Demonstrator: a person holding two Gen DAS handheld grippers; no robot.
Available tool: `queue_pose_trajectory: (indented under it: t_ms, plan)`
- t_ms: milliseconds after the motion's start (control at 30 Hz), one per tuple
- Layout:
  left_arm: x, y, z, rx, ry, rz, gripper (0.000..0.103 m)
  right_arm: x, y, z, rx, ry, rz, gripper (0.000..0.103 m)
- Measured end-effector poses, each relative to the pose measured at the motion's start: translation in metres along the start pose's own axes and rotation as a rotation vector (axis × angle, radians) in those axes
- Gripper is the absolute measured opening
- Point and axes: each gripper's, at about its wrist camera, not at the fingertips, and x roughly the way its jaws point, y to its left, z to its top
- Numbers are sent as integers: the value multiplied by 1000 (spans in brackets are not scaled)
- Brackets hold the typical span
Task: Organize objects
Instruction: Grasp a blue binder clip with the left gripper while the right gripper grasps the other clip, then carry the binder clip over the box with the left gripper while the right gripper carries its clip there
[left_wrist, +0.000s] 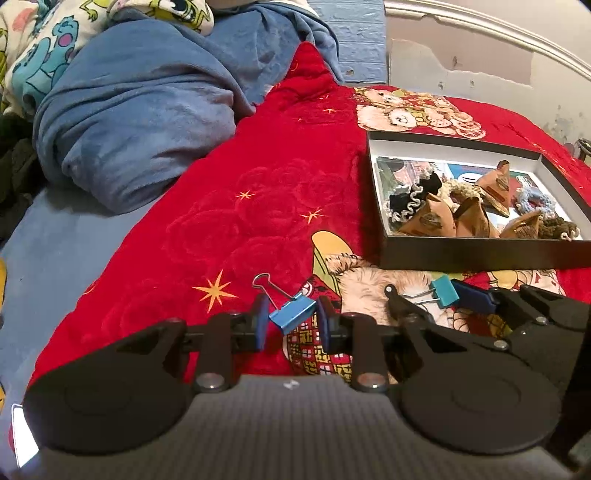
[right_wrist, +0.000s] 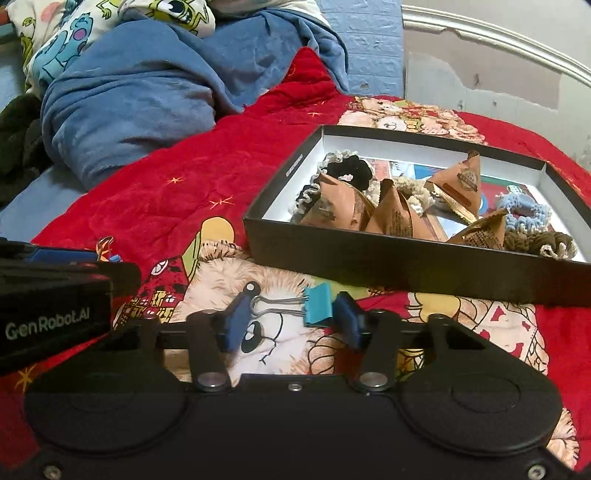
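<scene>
A blue binder clip (left_wrist: 293, 314) sits tilted between the blue pads of my left gripper (left_wrist: 291, 325), which is shut on it just above the red blanket (left_wrist: 258, 192). A teal binder clip (right_wrist: 317, 304) lies on the blanket with its wire handles (right_wrist: 275, 306) pointing left. My right gripper (right_wrist: 291, 319) spans it lengthwise, one pad against the handles and the other against the clip's body. The left wrist view shows the same teal clip (left_wrist: 445, 291) in the right gripper (left_wrist: 432, 295). Just beyond stands an open black box (right_wrist: 369, 266) holding brown paper packets (right_wrist: 395, 218) and scrunchies.
The box's front wall (left_wrist: 461, 254) rises close behind both clips. A heaped blue blanket (left_wrist: 129, 110) and a cartoon-print pillow (left_wrist: 44, 48) fill the far left. The left gripper's casing (right_wrist: 55, 306) is close to the right gripper on its left. A white wall moulding (right_wrist: 498, 40) runs behind the bed.
</scene>
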Motion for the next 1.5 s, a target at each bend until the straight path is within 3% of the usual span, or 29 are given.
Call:
queue_pose_trajectory:
  t_ms: [800, 1000, 1333, 1500]
  plan:
    - [2, 3, 4, -7, -14, -10, 31, -7, -16, 10, 95, 2, 40, 47]
    - [-9, 5, 10, -34, -76, -49, 31, -23, -22, 18, 91, -58, 25, 47]
    - [-8, -6, 24, -46, -176, -115, 31, -49, -56, 40, 203, -150, 35, 46]
    - [0, -20, 40, -49, -265, -247, 31, -59, -84, 55, 263, -197, 10, 46]
